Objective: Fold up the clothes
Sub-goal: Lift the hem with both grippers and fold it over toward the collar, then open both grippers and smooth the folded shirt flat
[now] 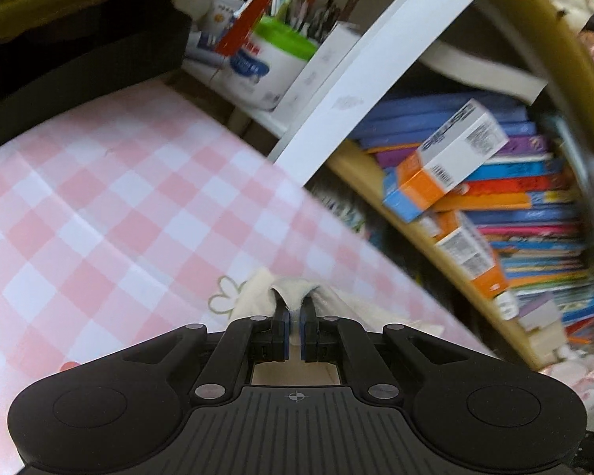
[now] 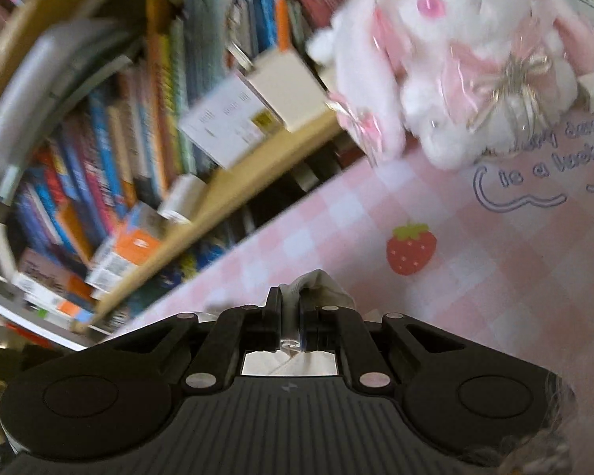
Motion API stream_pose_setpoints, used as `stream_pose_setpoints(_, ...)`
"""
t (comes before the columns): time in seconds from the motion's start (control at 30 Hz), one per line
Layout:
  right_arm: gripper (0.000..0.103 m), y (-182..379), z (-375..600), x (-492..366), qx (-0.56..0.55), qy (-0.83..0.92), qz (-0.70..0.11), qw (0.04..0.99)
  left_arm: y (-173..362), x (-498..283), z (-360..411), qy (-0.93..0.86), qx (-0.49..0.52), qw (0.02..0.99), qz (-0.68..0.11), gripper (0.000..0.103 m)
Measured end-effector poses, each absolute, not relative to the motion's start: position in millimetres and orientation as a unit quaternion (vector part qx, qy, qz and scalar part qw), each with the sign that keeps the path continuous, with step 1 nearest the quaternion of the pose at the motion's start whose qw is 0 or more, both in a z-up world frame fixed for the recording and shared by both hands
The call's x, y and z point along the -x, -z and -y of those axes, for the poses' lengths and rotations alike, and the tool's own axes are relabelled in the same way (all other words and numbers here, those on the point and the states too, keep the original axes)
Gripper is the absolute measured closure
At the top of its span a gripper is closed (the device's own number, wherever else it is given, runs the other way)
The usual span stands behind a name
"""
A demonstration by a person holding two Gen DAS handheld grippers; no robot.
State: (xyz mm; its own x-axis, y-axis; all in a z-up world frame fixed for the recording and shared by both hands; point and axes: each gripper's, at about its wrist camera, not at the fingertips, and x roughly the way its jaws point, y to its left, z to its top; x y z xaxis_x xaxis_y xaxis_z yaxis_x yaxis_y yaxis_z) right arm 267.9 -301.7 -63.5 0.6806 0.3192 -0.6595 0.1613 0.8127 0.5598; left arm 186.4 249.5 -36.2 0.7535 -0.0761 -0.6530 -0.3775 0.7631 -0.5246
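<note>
A: Where's the cloth?

B: The cream garment (image 1: 293, 295) is pinched in both claws above the pink checked tablecloth (image 1: 99, 198). The left gripper (image 1: 295, 316) is closed on a bunched edge; the right gripper (image 2: 291, 308) clamps another bit.

A: How will it handle?

B: Soft, light and floppy, I'd judge. Grip the edges or corners. The bookshelf (image 2: 217, 182) and plush toy (image 2: 455, 59) stand close by.
</note>
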Motion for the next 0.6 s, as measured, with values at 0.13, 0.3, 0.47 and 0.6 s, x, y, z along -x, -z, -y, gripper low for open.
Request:
stream_pose_setpoints(0.13,0.058,67.5,296.1,-271.2,-0.275,-0.036,-0.404,0.872,35.1,-181.9,-214.7,-0.064,0.278,0.892,-0.350,0.084)
stream_pose_setpoints(0.3,0.019,30.7,286.5,-235.5,-0.271,-0.028,-0.354,0.895,32.5,-172.7,-159.5,-0.020,0.195,0.913,-0.357,0.063)
stream_pose_setpoints(0.47,0.010,14.1,225.8,-206.0,-0.110,-0.090,-0.341,0.929,29.8,-163.5,-104.3,0.024,0.112,0.926,-0.361,0.065)
stream_pose_setpoints(0.6,0.000,26.8,178.1,-194.6,-0.026,-0.125,-0.350,0.928,27.6,-156.1,-60.1,0.059,0.044,0.930,-0.361,0.071)
